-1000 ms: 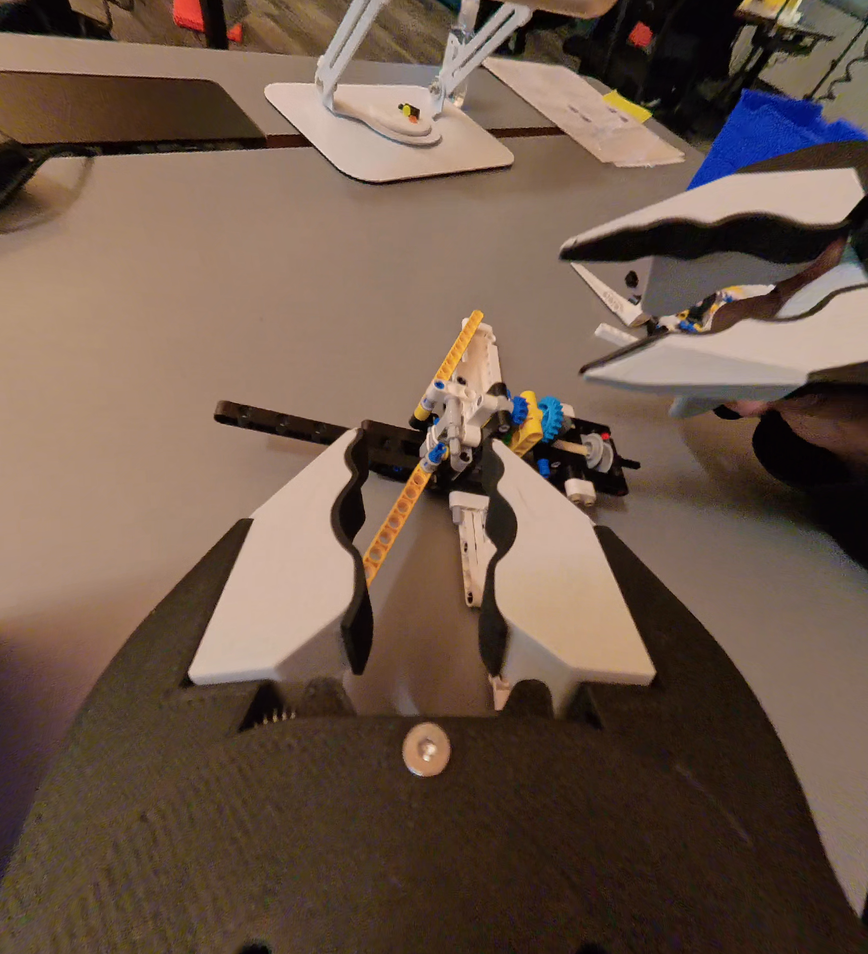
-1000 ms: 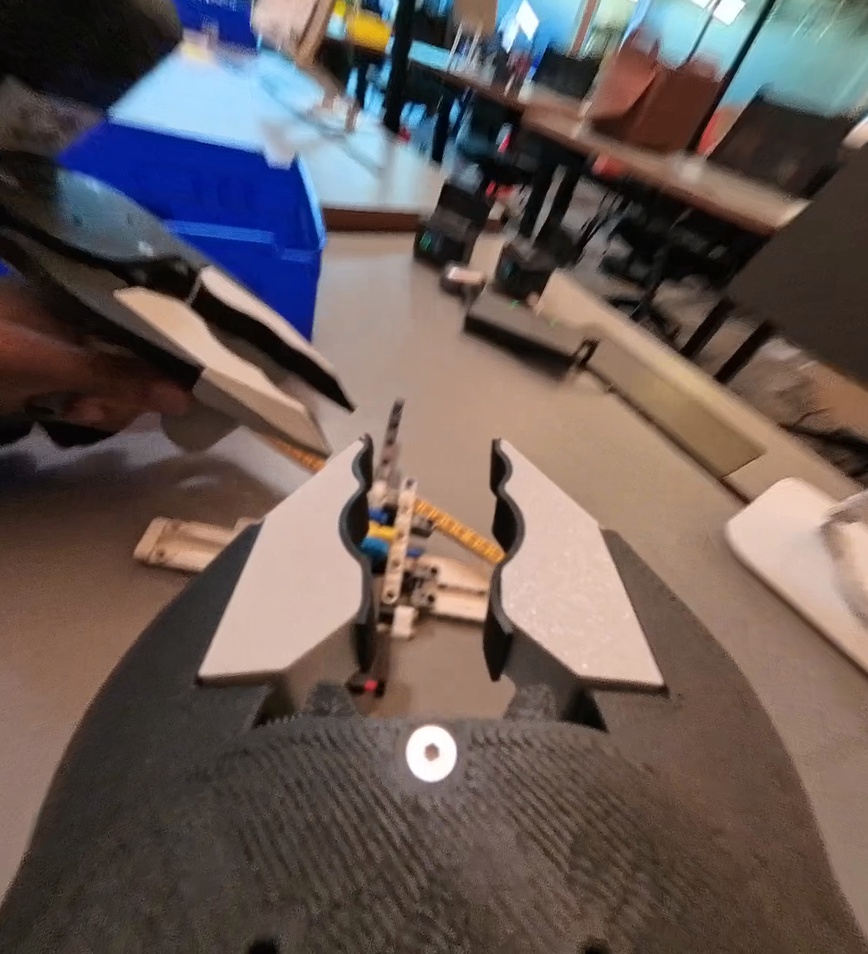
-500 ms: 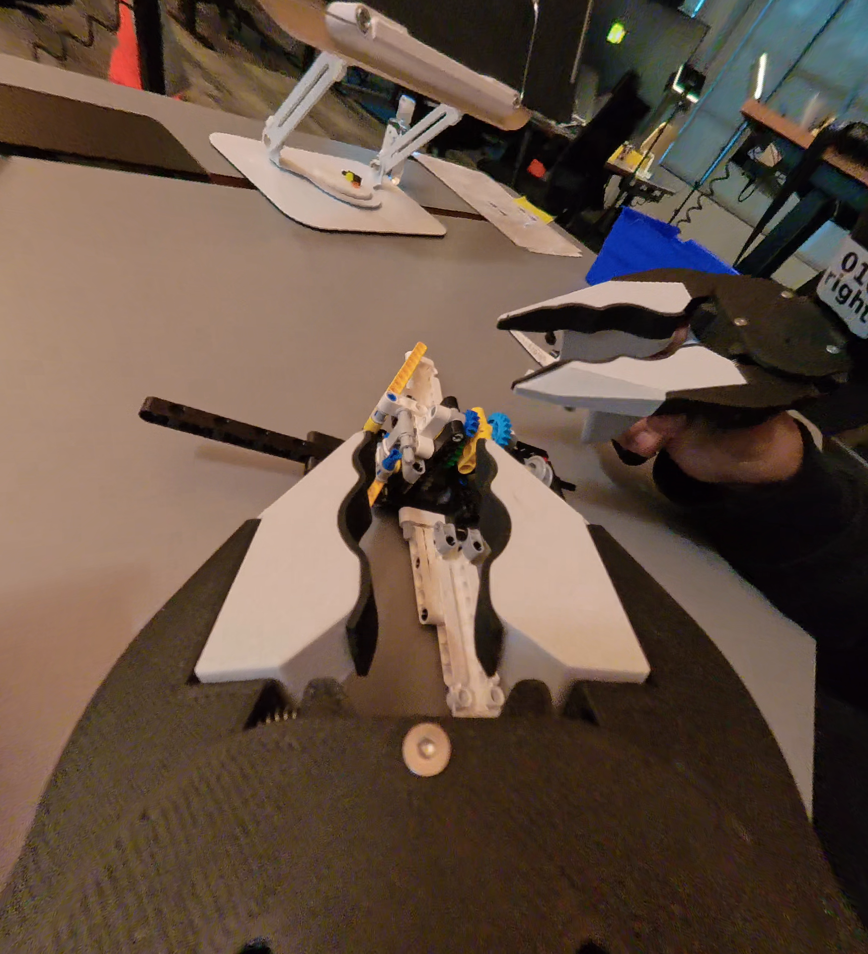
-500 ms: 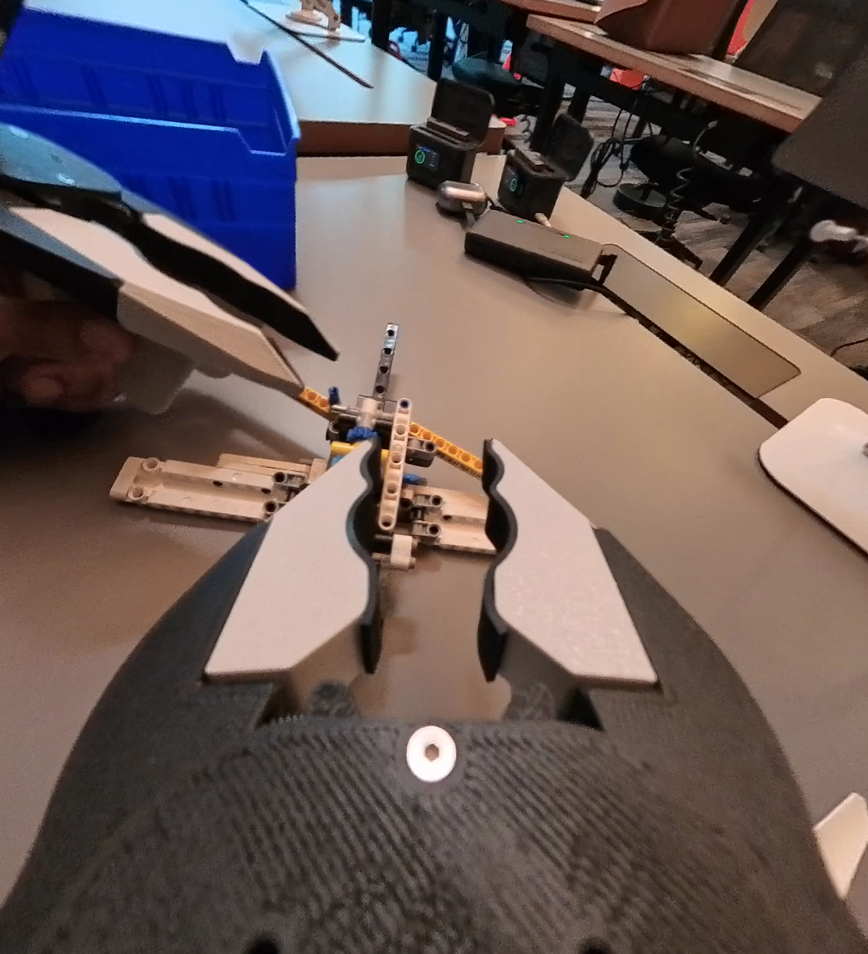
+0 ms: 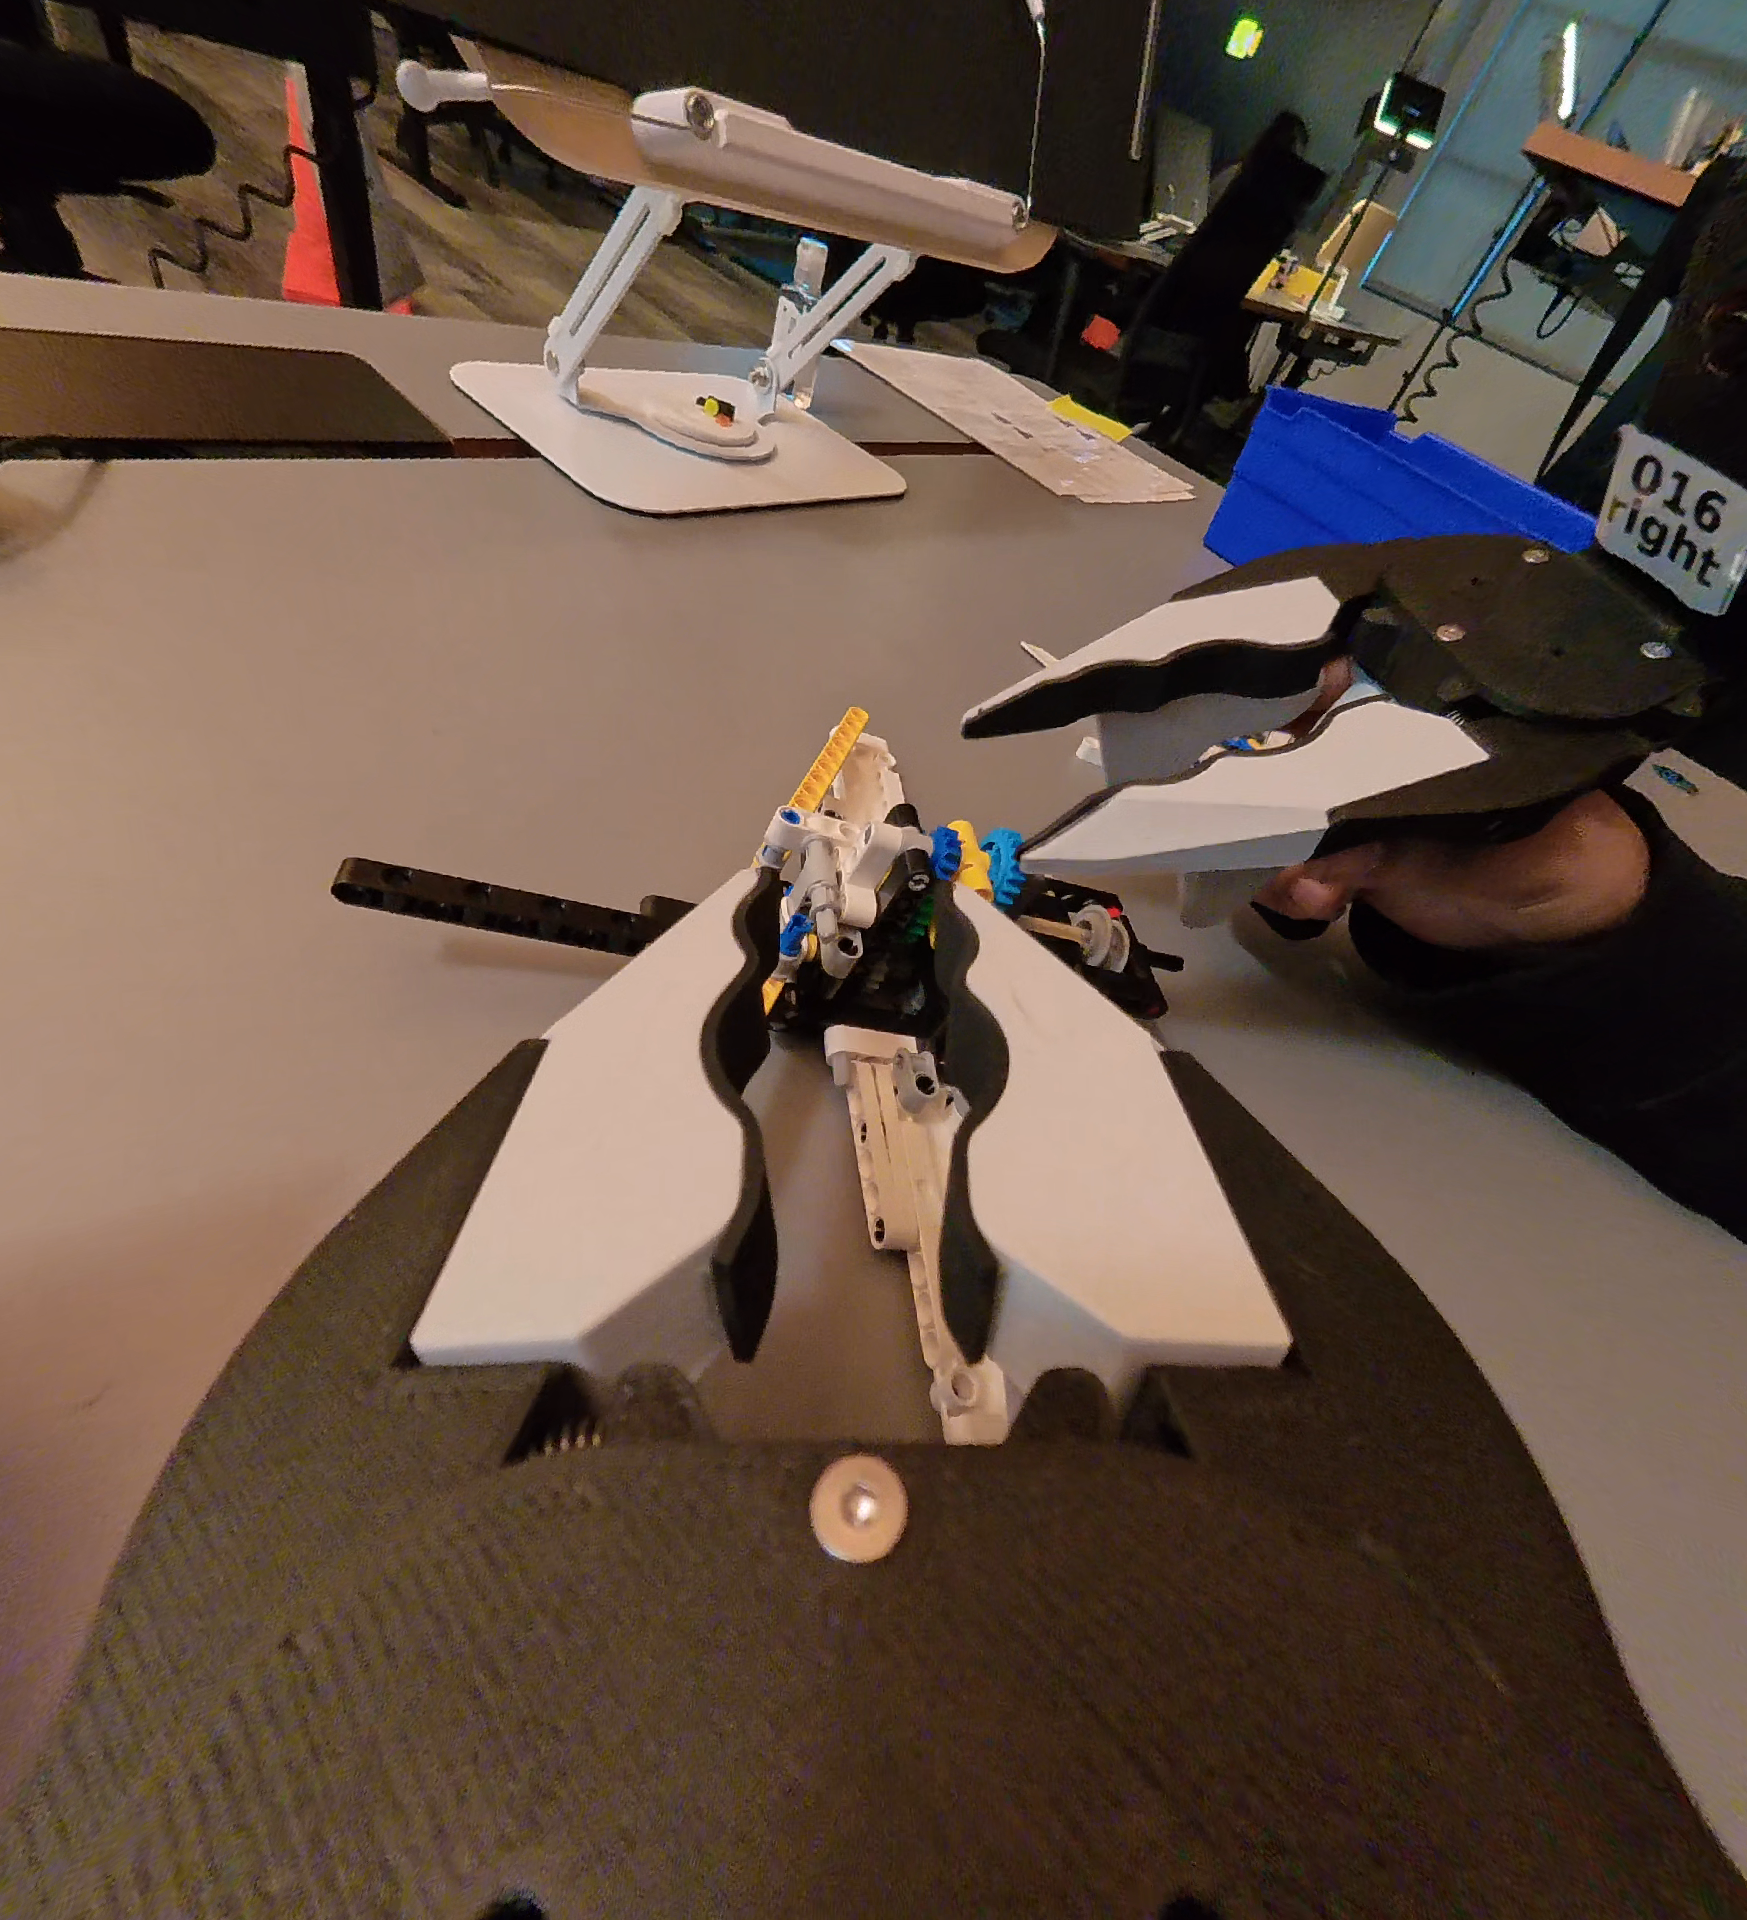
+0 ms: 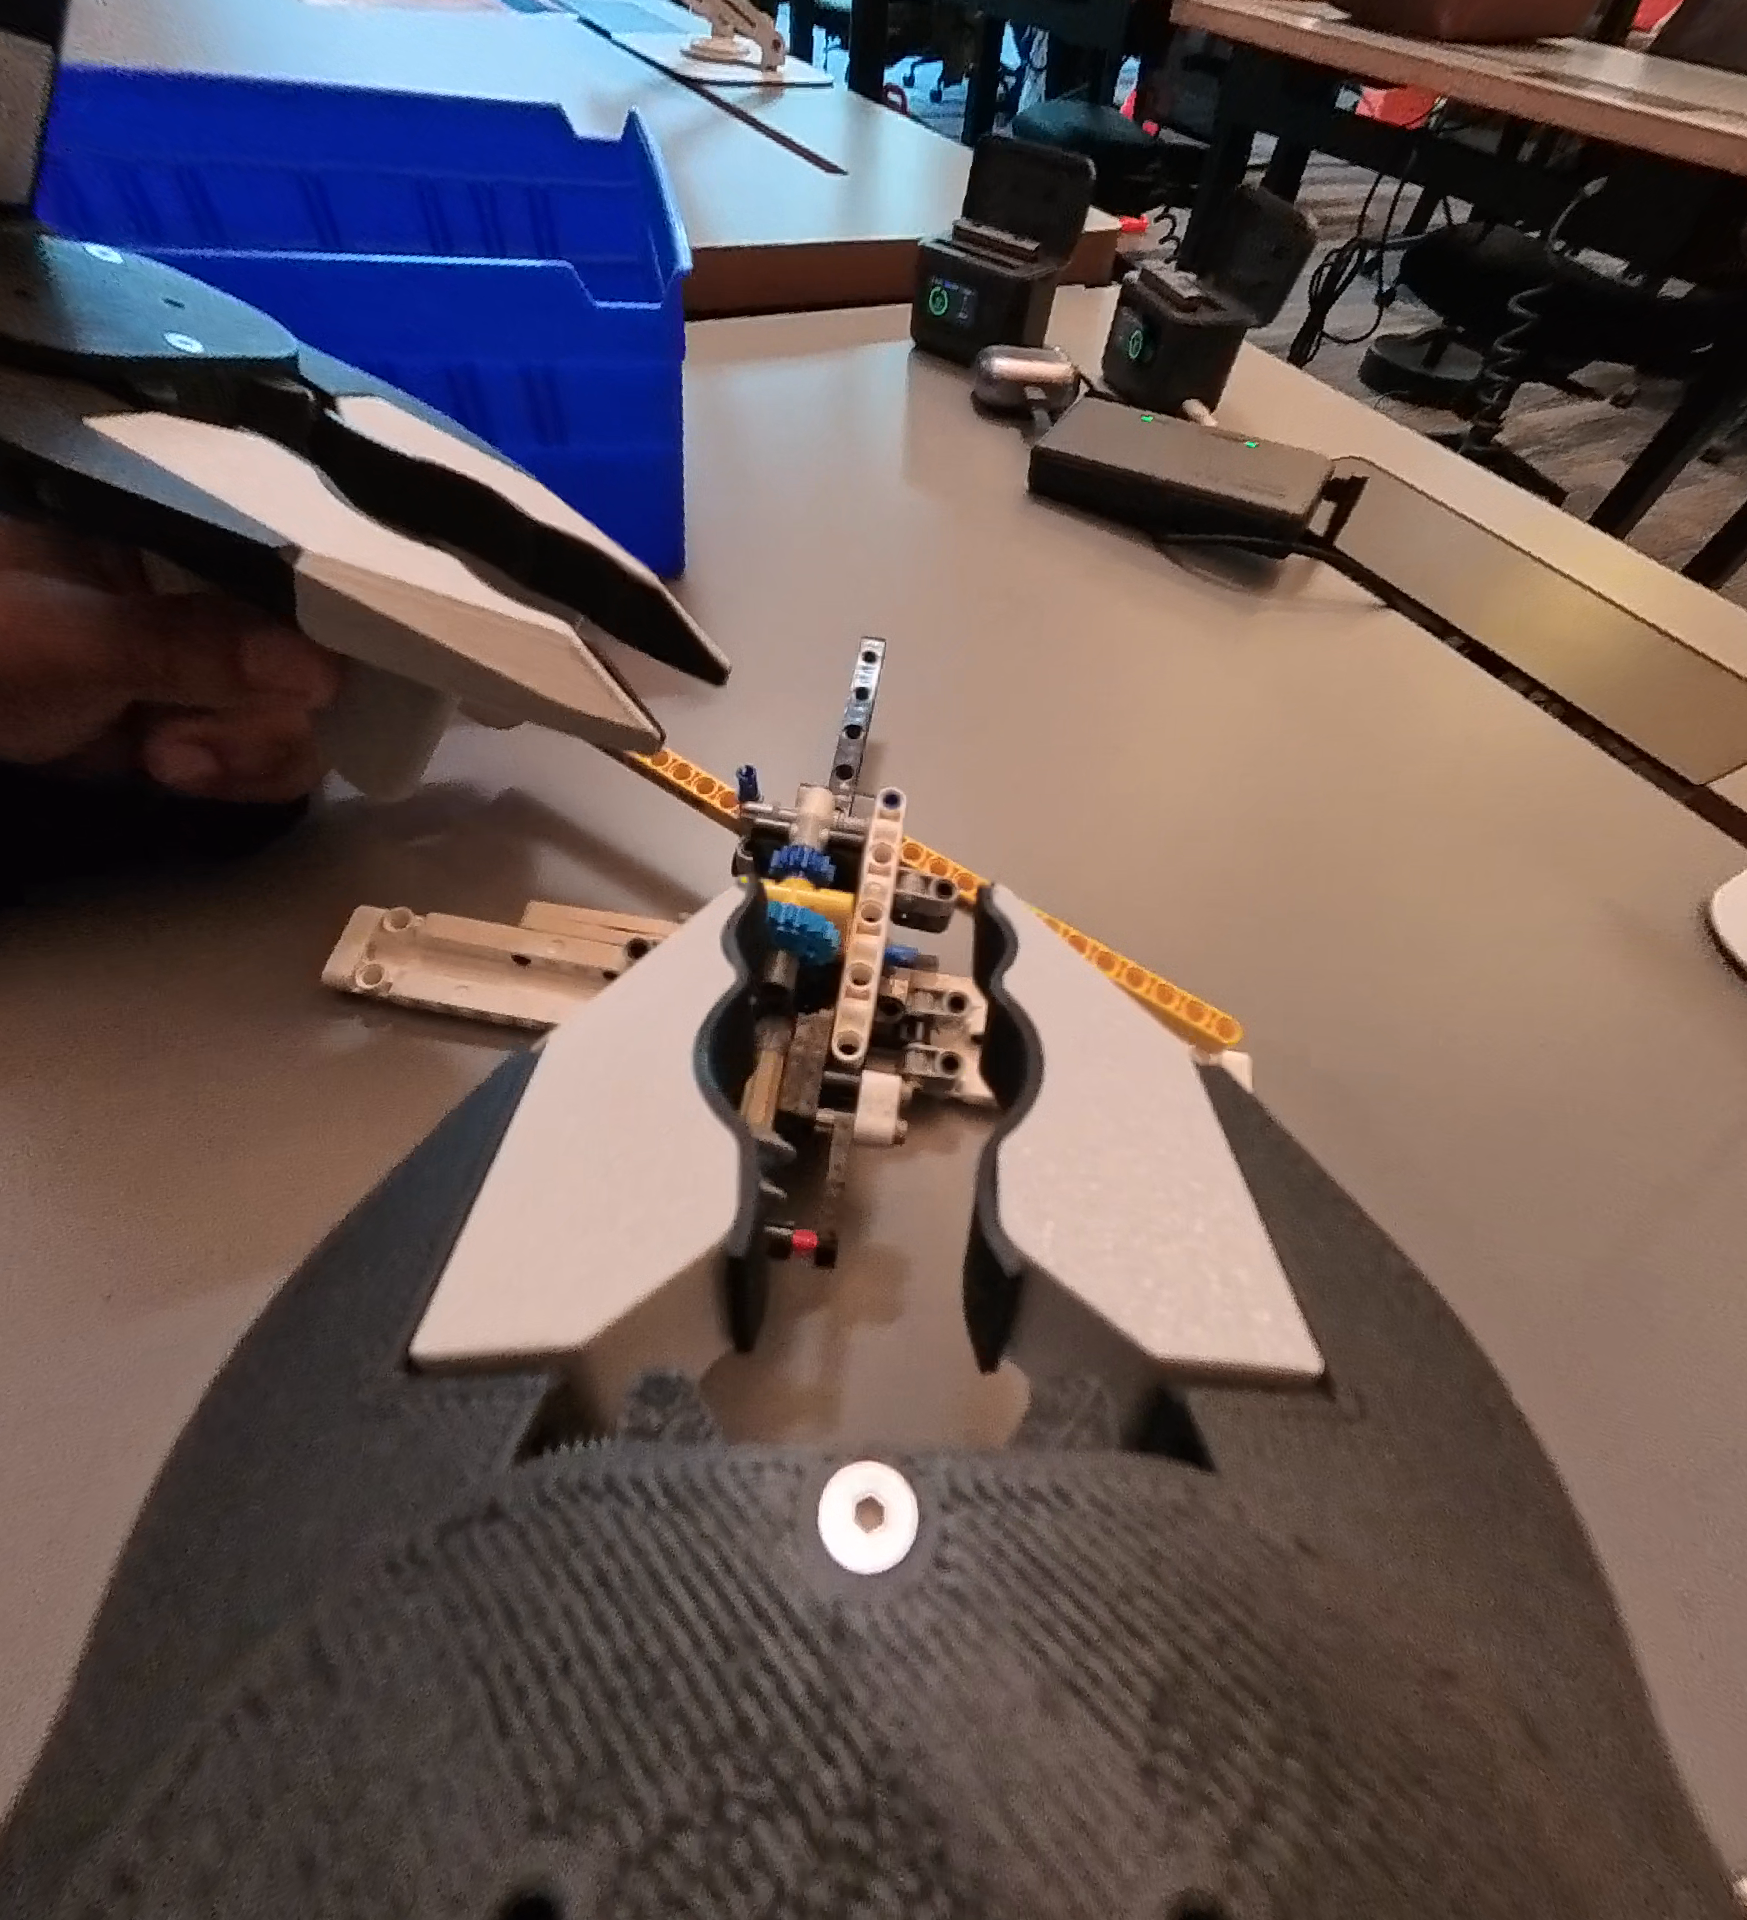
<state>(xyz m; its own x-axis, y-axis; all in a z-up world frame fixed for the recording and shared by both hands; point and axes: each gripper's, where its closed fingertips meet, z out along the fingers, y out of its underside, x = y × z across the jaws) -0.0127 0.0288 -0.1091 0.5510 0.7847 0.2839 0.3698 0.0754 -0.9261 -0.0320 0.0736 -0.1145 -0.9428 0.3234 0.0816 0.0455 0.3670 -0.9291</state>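
SURFACE: grey matte tabletop [image 5: 329,675] in a dim workroom with other desks behind; every place below is given from the toy-brick model

MODEL: small assembly of white, black and grey perforated plastic beams with blue gears [image 5: 848,883], resting on the tabletop; a long yellow perforated beam [image 6: 1108,956] runs through it at a slant, a black perforated beam [image 5: 474,904] sticks out of its far left side, and a white panel arm [image 5: 900,1174] runs from it back toward the left camera

LEFT GRIPPER: left gripper [image 5: 853,914] straddles the model, fingers partly closed, black pads up against the model's dark core on both sides; firm pressing cannot be told

RIGHT GRIPPER: right gripper [image 6: 858,914] reaches the model from the opposite side, fingers partly open around the gear end; left pad close on the blue gear, right pad standing clear

AROUND: white hinged laptop stand [image 5: 703,416] well beyond the model; blue plastic bin [image 6: 381,291] beside it; black power brick [image 6: 1170,468] farther off
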